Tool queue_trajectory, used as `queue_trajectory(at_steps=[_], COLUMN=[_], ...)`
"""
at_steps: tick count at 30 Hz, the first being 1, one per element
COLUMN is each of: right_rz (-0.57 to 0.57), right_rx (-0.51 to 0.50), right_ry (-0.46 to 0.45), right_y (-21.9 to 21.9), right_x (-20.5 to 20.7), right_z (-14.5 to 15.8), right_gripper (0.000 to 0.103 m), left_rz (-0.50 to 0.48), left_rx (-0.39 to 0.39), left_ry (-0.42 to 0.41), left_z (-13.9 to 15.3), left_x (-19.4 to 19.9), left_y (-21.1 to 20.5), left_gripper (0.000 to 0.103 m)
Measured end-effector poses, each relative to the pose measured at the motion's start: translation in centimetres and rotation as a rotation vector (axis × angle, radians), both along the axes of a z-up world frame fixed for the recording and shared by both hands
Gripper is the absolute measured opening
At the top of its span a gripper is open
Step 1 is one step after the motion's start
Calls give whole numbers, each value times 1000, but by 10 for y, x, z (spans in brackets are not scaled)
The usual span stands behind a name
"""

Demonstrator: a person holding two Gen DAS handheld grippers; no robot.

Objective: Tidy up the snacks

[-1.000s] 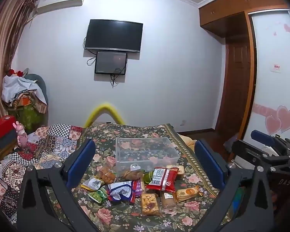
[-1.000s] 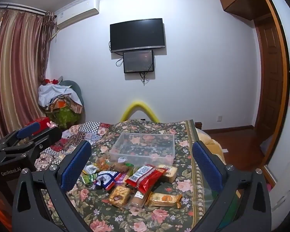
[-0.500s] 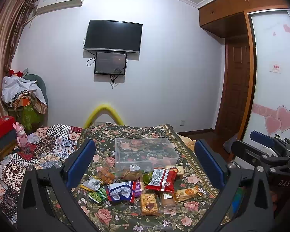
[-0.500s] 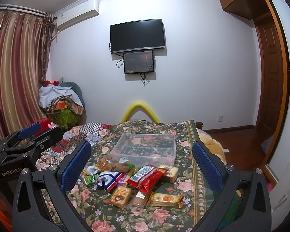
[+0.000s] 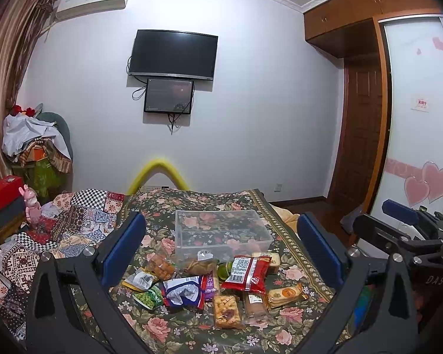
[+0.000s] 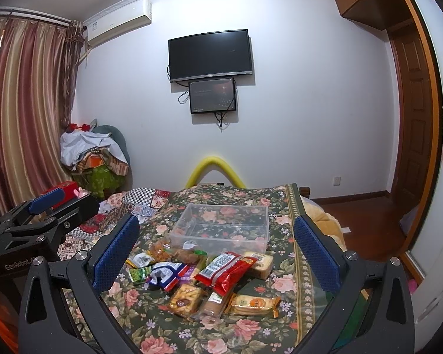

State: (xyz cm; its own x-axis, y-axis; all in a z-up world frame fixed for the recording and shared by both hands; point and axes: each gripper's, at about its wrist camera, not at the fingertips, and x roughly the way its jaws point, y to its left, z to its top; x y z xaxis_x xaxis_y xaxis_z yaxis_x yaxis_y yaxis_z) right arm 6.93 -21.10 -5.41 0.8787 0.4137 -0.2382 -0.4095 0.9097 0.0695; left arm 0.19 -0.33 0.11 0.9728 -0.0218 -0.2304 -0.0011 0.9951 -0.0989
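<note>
Two grippers, left gripper (image 5: 221, 250) and right gripper (image 6: 217, 249), hang spread wide and grasping nothing above a flowered bedspread (image 5: 174, 329). Snack packets (image 5: 245, 271) lie heaped at lower centre of both views, just before a clear plastic box (image 5: 221, 233).

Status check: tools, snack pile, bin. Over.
Left tool open, empty, above the bed. Right tool open, empty. Snack pile loose on the floral bedspread, none in the clear bin. Nothing blocking the bin.
</note>
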Motion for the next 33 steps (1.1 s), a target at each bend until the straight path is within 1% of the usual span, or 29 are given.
queue_trajectory(at_steps=[20,33], right_rz=[6,10], right_rx=[-4,-9], right_ry=[0,5], right_y=[2,4], right_x=[0,3], right_z=[1,-4], right_gripper=[103,103], left_rz=[7,11], left_rx=[-1,-5], left_ry=[-5,4], left_z=[-2,-4], left_x=[-1,-1], left_y=[0,3], left_gripper=[103,103])
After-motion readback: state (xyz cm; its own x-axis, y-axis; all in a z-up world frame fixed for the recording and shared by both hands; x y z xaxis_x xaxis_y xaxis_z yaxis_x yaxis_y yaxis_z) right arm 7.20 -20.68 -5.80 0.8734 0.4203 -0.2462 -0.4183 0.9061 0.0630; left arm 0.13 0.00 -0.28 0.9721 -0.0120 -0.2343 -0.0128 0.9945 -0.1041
